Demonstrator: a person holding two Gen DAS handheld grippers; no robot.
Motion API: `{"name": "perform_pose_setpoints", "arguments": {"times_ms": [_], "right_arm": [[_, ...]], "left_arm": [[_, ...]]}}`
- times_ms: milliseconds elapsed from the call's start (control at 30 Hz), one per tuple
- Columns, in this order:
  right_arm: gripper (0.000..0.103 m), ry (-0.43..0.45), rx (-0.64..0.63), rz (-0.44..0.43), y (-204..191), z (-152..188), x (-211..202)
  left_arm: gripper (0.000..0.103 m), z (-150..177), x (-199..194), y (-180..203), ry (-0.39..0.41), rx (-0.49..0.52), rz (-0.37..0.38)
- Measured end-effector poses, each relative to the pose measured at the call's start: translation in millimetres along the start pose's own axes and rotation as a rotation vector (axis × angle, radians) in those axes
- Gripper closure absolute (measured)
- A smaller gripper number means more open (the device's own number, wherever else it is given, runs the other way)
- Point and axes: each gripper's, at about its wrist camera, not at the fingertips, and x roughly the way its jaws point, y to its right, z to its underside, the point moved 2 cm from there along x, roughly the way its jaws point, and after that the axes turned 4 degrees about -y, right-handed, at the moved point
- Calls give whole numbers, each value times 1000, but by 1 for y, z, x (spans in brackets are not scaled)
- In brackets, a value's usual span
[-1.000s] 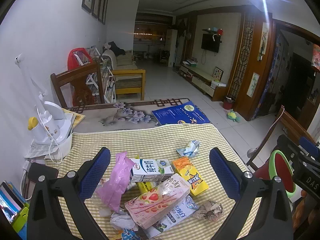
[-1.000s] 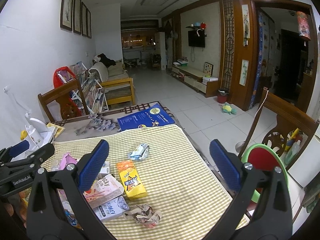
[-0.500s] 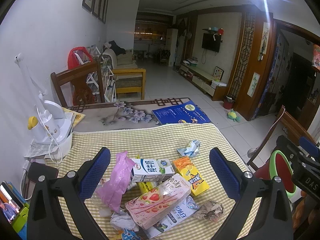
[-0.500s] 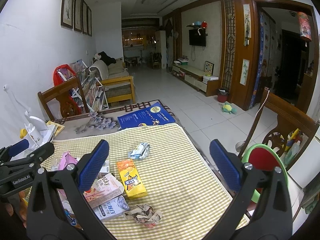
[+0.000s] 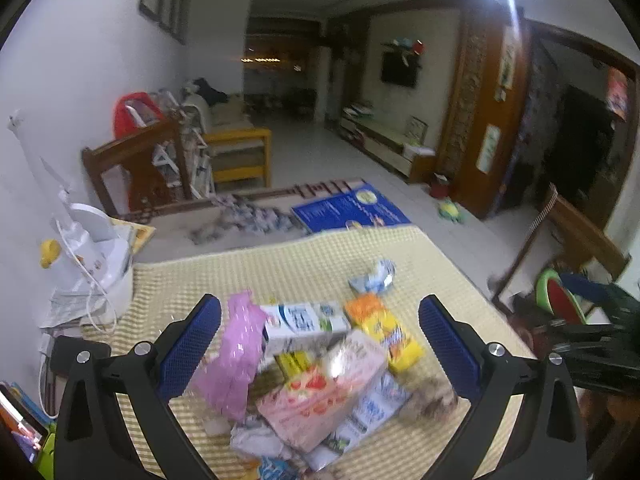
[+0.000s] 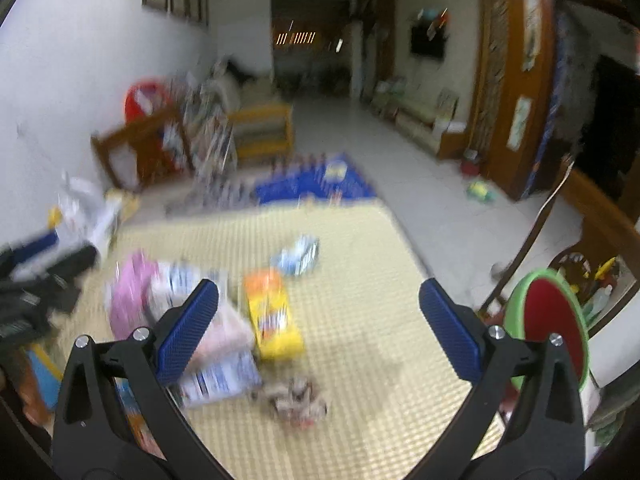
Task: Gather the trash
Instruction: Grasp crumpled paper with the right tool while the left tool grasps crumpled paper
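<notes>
From the left wrist, the left tool hangs wide open and empty above the trash: pink bag, milk carton, pink snack box, all heaped on the checked tabletop.

From the right wrist, blurred, the right tool gapes empty too; I'd steady it, then pinch the lone crumpled wrapper.

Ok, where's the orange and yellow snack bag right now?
The snack bag lies flat on the checked tablecloth at the right edge of the trash pile, beside the milk carton, with the crumpled blue wrapper just beyond it.
</notes>
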Motion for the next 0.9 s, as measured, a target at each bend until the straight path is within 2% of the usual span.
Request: {"name": "perform_pose_setpoints", "arguments": {"times_ms": [100, 167, 233, 267, 400, 467, 533, 700, 800, 833, 867, 900], "right_arm": [[4, -191, 5, -88, 0, 33, 54], [19, -296, 26, -123, -1, 54, 86], [28, -358, 38, -148, -4, 72, 106], [38, -389, 36, -160, -5, 80, 115], [57, -389, 9, -186, -14, 89, 120], [74, -376, 8, -197, -14, 87, 115], [83, -368, 29, -226, -12, 86, 108], [87, -355, 57, -247, -2, 86, 96], [87, -331, 70, -259, 0, 86, 87], [87, -323, 71, -262, 0, 85, 85], [87, -314, 70, -263, 1, 84, 81], [87, -303, 67, -262, 2, 84, 77]], "left_arm": [[8, 22, 7, -8, -60, 9, 13], [8, 43, 10, -13, -111, 20, 36], [8, 64, 12, -15, -160, 40, 46], [8, 74, 13, -16, -185, 51, 55], [8, 118, 12, -9, -286, 141, 106], [8, 136, 13, -4, -319, 180, 127], [8, 151, 16, 0, -352, 205, 150], [9, 164, 34, 10, -390, 189, 174], [21, 170, 49, 18, -406, 192, 171], [28, 171, 54, 20, -414, 193, 167], [42, 173, 58, 23, -421, 189, 165], [51, 174, 62, 23, -434, 179, 165]]}}
